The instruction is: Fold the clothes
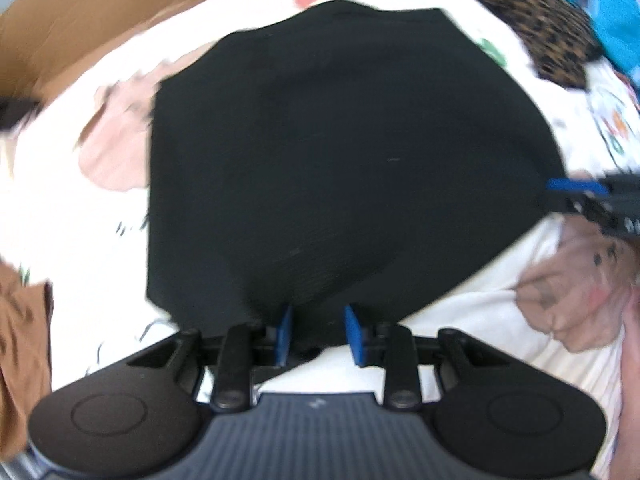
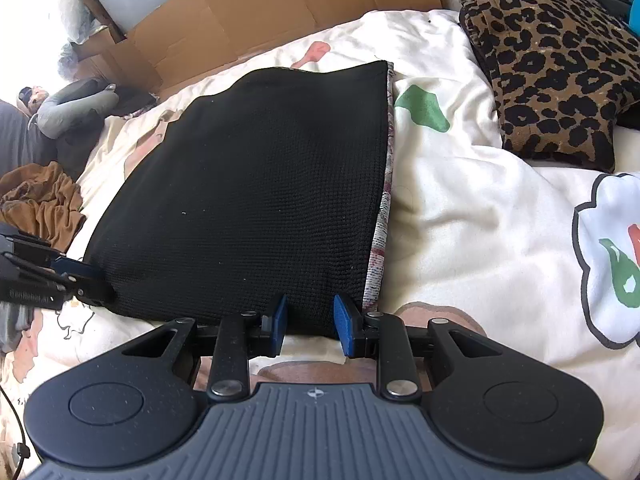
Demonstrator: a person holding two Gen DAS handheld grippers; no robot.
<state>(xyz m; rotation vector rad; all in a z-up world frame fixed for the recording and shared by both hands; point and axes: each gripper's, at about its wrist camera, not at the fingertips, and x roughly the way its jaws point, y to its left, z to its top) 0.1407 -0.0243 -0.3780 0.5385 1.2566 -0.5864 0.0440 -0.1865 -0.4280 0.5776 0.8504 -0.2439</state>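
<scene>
- A black cloth [image 2: 256,184] lies folded flat on a white quilt [image 2: 472,216] printed with pink, green and flower shapes; it sits mid-quilt, its long sides running away from both cameras.
- Along the cloth's right edge a thin strip of paler, patterned fabric [image 2: 382,216] shows beneath the black layer.
- The right gripper [image 2: 309,322] sits at the cloth's near edge, close to its near right corner. Its blue pads [image 2: 280,318] stand apart with the cloth's hem between them; the jaws are released, not pinching.
- The left gripper [image 1: 318,330] sits at the cloth's near left corner, seen from its own blurred view. Its pads are likewise spread, with black fabric between them but not squeezed.
- In the right wrist view the left gripper [image 2: 86,276] shows at the cloth's left near corner, touching or just beside it; which cannot be told.
- In the left wrist view the right gripper [image 1: 580,192] shows at the cloth's right edge.
- A leopard pillow [image 2: 556,60] lies right of the cloth, beyond it, apart.
- Cardboard [image 2: 280,4] stands behind the cloth's far end.
- A brown garment [image 2: 40,204] lies crumpled left of the cloth.
</scene>
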